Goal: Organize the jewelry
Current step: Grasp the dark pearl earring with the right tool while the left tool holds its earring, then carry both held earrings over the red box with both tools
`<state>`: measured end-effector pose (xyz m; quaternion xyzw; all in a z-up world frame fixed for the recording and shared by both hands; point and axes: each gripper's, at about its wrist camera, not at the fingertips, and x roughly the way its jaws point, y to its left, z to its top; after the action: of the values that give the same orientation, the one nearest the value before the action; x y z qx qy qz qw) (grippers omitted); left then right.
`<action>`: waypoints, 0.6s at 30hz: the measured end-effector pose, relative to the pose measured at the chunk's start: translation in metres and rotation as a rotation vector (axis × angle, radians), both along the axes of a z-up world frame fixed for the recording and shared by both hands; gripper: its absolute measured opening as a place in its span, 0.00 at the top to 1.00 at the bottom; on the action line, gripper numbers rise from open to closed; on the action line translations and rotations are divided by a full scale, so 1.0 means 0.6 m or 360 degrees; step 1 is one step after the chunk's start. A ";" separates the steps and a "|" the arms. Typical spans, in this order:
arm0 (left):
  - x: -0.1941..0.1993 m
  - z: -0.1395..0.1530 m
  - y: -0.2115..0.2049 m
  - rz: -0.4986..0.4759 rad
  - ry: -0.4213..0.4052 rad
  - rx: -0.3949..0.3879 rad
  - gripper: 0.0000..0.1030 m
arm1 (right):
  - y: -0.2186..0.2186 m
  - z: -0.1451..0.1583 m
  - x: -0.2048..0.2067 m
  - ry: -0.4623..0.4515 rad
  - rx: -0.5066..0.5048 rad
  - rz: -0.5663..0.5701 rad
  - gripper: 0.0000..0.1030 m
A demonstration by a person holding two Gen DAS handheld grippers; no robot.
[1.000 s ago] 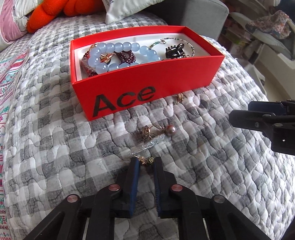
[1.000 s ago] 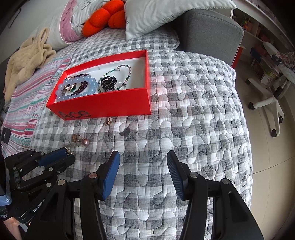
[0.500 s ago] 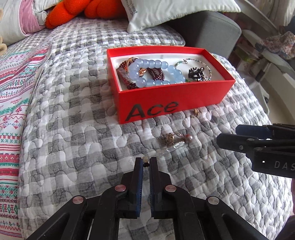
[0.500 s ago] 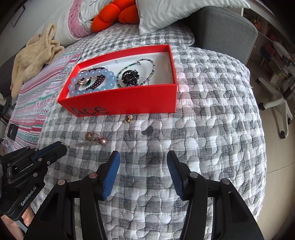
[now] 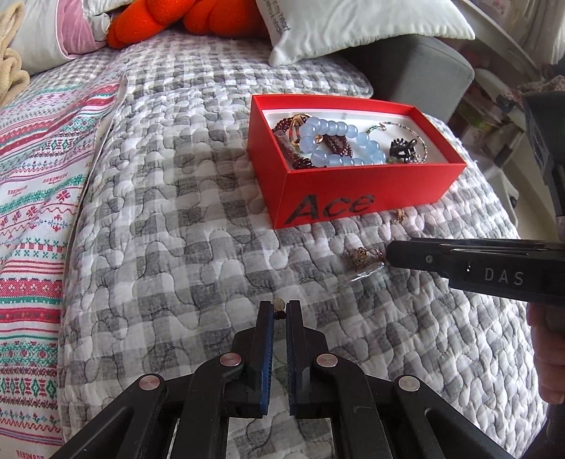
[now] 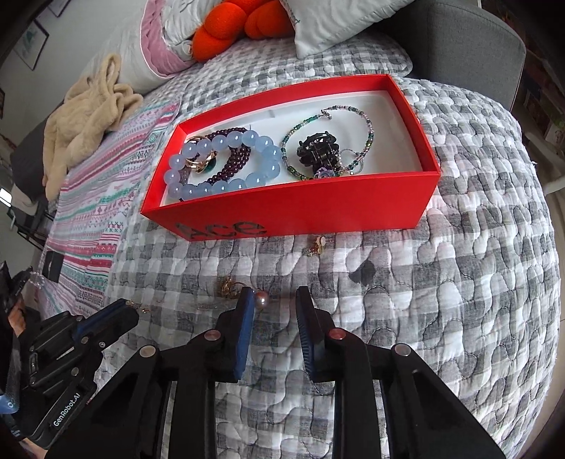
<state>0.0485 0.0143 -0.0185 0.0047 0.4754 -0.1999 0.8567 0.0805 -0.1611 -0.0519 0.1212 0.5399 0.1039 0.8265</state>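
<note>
A red "Ace" box [image 5: 353, 197] on the checked quilt holds a blue bead bracelet [image 6: 226, 159], dark red beads, a black hair claw [image 6: 317, 150] and a green bead necklace. My left gripper [image 5: 279, 310] is shut on a small gold earring [image 5: 279, 303], lifted a little off the quilt. My right gripper [image 6: 275, 296] points down at a pearl earring [image 6: 263, 299]. Its jaws are closing with the pearl between them, close to the left finger and not pressed. A gold ornament [image 6: 229, 286] lies just left of that finger.
Another small gold earring [image 6: 317, 245] lies against the box's front wall, and a dark spot [image 6: 362, 273] marks the quilt nearby. A striped blanket [image 5: 35, 197], a beige cloth [image 6: 81, 113], pillows and an orange cushion [image 6: 226, 24] lie beyond. The bed drops off at right.
My right gripper has come forward and down over the pearl earring and its jaws have narrowed. My left gripper has drawn back from the box with the small earring in it.
</note>
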 end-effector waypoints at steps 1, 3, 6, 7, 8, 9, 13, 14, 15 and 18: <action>0.000 0.000 0.001 0.0000 0.0000 -0.0001 0.99 | 0.003 -0.001 0.002 -0.0001 -0.0006 0.0003 0.75; 0.000 0.001 0.002 -0.0001 0.0000 -0.0003 0.99 | 0.010 -0.003 0.005 -0.0014 -0.0019 0.0017 0.77; 0.000 -0.001 0.003 0.0005 0.0008 -0.0004 0.99 | 0.011 -0.010 0.010 -0.0022 -0.0018 0.0024 0.87; 0.000 -0.002 0.003 0.0008 0.0012 -0.0006 0.99 | 0.009 -0.009 0.011 -0.0019 -0.0008 0.0028 0.88; 0.000 -0.002 0.003 0.0010 0.0014 -0.0008 0.99 | 0.006 -0.009 0.011 -0.0015 0.0002 0.0032 0.88; -0.001 -0.002 0.003 0.0010 0.0015 -0.0011 0.99 | 0.003 -0.008 0.010 -0.0010 0.0010 0.0030 0.88; -0.003 0.002 0.002 0.0011 0.0005 -0.0018 0.99 | -0.014 0.000 -0.001 -0.0009 0.0020 0.0015 0.88; -0.002 0.003 0.002 0.0014 0.0003 -0.0018 0.99 | -0.018 0.004 -0.003 -0.0016 0.0018 0.0009 0.88; -0.001 0.004 0.002 0.0016 0.0002 -0.0021 0.99 | -0.024 0.009 -0.008 -0.0028 0.0019 -0.0001 0.88; 0.002 0.010 0.002 0.0029 -0.0005 -0.0049 0.99 | -0.041 0.027 -0.017 -0.0066 0.0060 -0.0028 0.88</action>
<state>0.0495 0.0154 -0.0127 -0.0127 0.4708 -0.1994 0.8593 0.0701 -0.1856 -0.0354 0.1391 0.5196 0.1094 0.8359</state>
